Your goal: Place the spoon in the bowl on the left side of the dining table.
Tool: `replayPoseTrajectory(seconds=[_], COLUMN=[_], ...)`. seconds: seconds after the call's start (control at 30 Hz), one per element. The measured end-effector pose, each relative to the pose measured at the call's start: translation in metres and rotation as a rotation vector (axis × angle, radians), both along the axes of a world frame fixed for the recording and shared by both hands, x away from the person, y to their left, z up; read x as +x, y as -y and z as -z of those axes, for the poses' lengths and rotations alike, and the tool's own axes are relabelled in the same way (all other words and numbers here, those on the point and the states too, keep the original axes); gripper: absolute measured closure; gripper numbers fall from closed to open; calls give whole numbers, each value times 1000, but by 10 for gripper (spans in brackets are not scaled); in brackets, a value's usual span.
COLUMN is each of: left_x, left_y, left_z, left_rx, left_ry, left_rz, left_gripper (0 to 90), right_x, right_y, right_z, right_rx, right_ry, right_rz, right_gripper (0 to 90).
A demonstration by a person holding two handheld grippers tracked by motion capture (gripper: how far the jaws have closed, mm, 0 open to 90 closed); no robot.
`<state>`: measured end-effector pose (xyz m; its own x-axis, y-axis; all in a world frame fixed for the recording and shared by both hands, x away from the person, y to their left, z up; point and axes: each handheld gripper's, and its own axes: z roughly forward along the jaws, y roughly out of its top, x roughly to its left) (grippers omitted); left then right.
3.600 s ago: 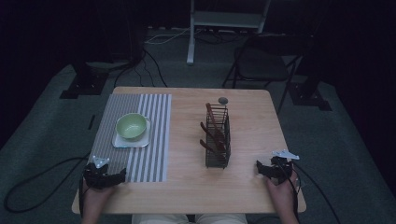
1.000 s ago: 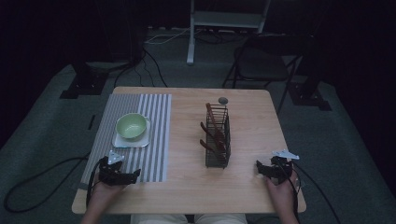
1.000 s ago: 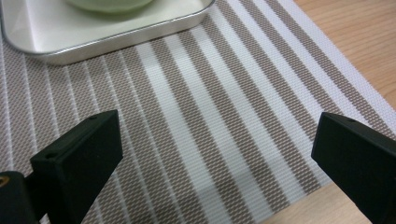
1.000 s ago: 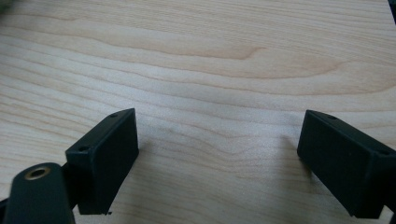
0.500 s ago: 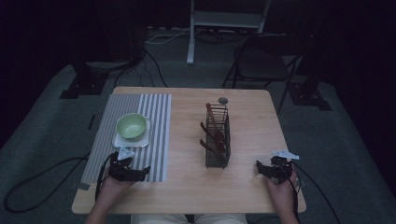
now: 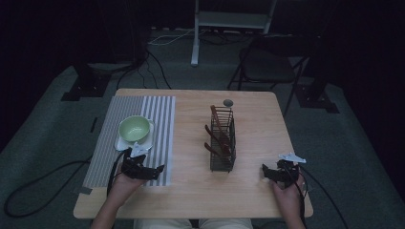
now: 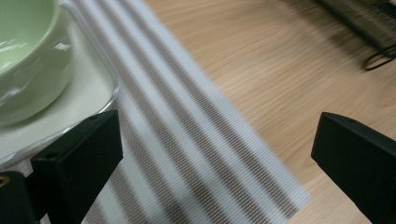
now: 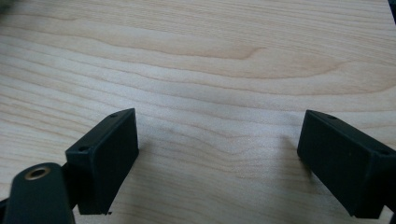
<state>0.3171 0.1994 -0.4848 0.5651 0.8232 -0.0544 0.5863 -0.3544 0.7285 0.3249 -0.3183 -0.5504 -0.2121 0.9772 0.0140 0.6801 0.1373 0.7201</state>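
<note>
A pale green bowl [image 6: 134, 128] sits on a white square plate [image 6: 143, 141] on a grey-and-white striped mat [image 6: 162, 114]. My left gripper [image 6: 157, 170] hovers over the mat's near right corner, just in front of the plate, jaws open and empty. In the left gripper view the bowl [image 7: 23, 51] and plate [image 7: 88, 95] lie at the upper left, the mat [image 7: 196, 140] between the jaws of my left gripper [image 7: 219, 163]. My right gripper [image 6: 265, 172] rests open near the table's right front, above bare wood [image 8: 210, 70]. A dark wire rack [image 6: 222, 140] with brown utensils stands mid-table.
A small grey round object [image 6: 228, 102] lies behind the rack. The wooden table [image 6: 258, 119] has bare room between rack and right edge. A folding chair [image 6: 265, 67] and stand legs are on the floor beyond. Cables trail off the left side.
My left gripper has moved right and forward along the mat's near edge, ending by the plate's front corner. The right gripper has stayed put.
</note>
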Motion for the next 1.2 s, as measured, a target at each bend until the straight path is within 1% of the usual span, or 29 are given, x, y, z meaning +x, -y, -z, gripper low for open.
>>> replayPoseTrajectory(seconds=[0.03, 0.07, 0.1, 0.13, 0.17, 0.2, 0.23, 0.27, 0.37, 0.4, 0.5, 0.57, 0.67, 0.77, 0.8, 0.83, 0.87, 0.93, 0.97, 1.03, 1.07, 1.1, 1.13, 1.2], left_x=[3, 3, 5, 5, 6, 8, 9, 11, 14, 17, 20, 24, 30, 32, 35, 35, 38, 39, 40, 42, 43, 43, 44, 45], left_y=[5, 5, 11, 11, 15, 20, 22, 25, 29, 32, 37, 42, 52, 56, 61, 61, 67, 70, 71, 74, 77, 77, 81, 83], left_z=[-4, -4, -8, -8, -9, -12, -14, -15, -18, -22, -25, -29, -36, -39, -43, -43, -47, -50, -52, -56, -60, -60, -64, -65], left_rx=[6, 6, 13, 13, 24, 26, 24, 24, 17, 4, 3, 0, -16, -18, -23, -23, -21, -21, -33, -39, -43, -43, -52, -50], left_ry=[8, 8, 5, 5, 12, 9, 13, 14, 22, 31, 40, 49, 61, 70, 77, 77, 85, 89, 90, 97, 107, 107, 109, 110], left_rz=[13, 13, 28, 28, 32, 49, 49, 61, 65, 69, 74, 89, 106, 106, 119, 119, 135, 137, 147, 152, 158, 158, 166, 172], left_gripper=[19, 20, 20, 20, 20, 20, 20, 20, 22, 25, 27, 27, 27, 27, 27, 27, 27, 27, 27, 27, 27, 27, 27, 27], right_x=[0, 0, 0, 0, 0, 0, 0, 0, 0, 0, 0, 0, 0, 0, 0, 0, 0, 0, 0, 0, 0, 0, 0, 0], right_y=[0, 0, 0, 0, 0, 0, 0, 0, 0, 0, 0, 0, 0, 0, 0, 0, 0, 0, 0, 0, 0, 0, 0, 0], right_z=[0, 0, 0, 0, 0, 0, 0, 0, 0, 0, 0, 0, 0, 0, 0, 0, 0, 0, 0, 0, 0, 0, 0, 0], right_rx=[0, 0, 0, 0, -1, -1, -1, 0, 0, -1, -1, -1, -1, -1, -1, -1, -1, 0, 0, 0, 0, -1, 0, -2], right_ry=[0, 0, 0, 0, 0, 0, 0, 1, 1, 1, 1, 1, 1, 1, 1, 1, 1, 1, 1, 1, 0, 1, 1, 3], right_rz=[0, 0, 0, 0, -1, -1, -1, -1, 0, -1, -1, -1, -1, -1, -1, -1, -1, -1, -1, -1, 0, -1, -1, -2], right_gripper=[118, 118, 118, 118, 118, 118, 118, 118, 118, 118, 118, 118, 118, 118, 118, 118, 118, 118, 118, 118, 118, 118, 118, 118])
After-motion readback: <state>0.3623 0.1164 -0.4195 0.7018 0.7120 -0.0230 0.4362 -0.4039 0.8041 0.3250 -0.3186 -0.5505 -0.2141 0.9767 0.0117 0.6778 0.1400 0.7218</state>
